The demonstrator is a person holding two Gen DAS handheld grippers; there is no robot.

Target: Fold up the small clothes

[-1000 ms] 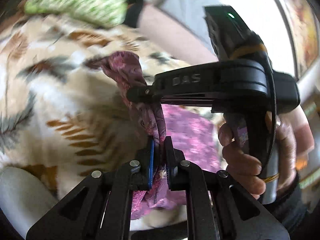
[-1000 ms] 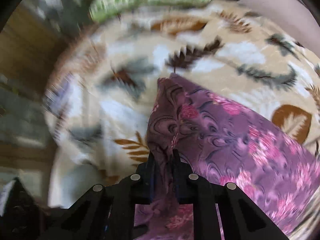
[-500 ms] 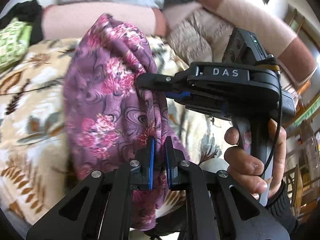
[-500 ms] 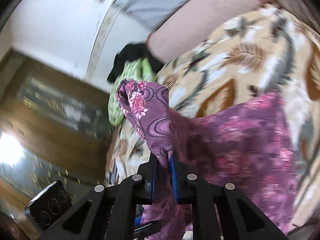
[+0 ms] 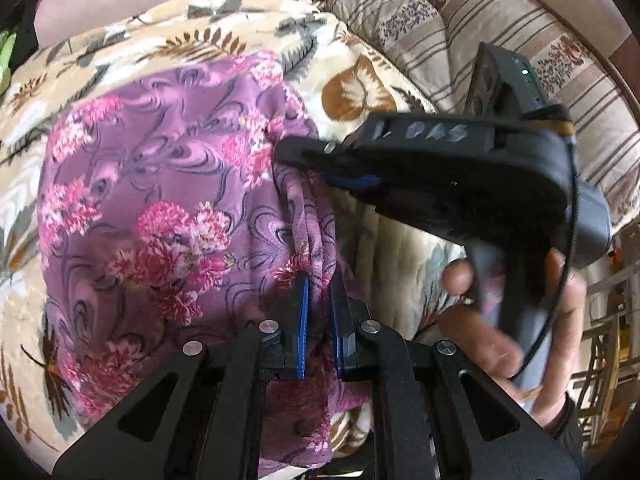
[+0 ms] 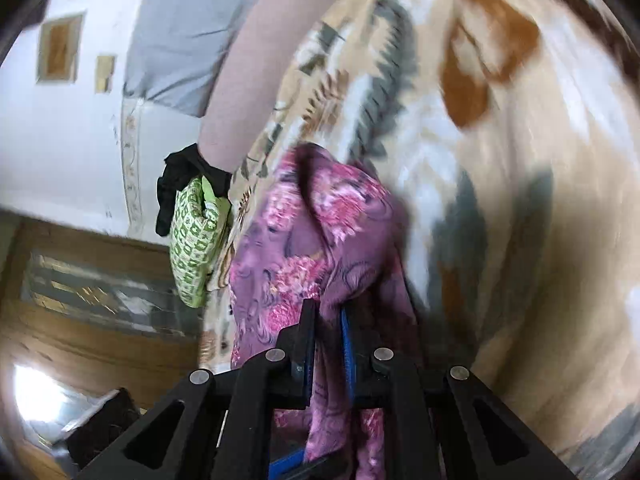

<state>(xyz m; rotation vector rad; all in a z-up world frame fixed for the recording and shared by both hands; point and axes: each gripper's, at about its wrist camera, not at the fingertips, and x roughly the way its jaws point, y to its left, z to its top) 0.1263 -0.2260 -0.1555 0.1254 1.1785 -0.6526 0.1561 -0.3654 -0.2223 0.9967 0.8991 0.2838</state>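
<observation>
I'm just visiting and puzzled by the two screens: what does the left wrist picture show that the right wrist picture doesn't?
Only the left wrist view shows the right gripper from outside, the hand holding it, and a striped quilted cushion. Only the right wrist view shows a green patterned cloth with a black garment, the white wall with framed pictures, and a wooden door. Both show the purple floral garment pinched in closed jaws over the leaf-print blanket; the left gripper grips its bunched edge.

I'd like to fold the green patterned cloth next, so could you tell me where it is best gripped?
Probably at the free lower end of the green patterned cloth, coming from the open room side: it hangs bunched over the blanket edge with a black garment at its top.
</observation>
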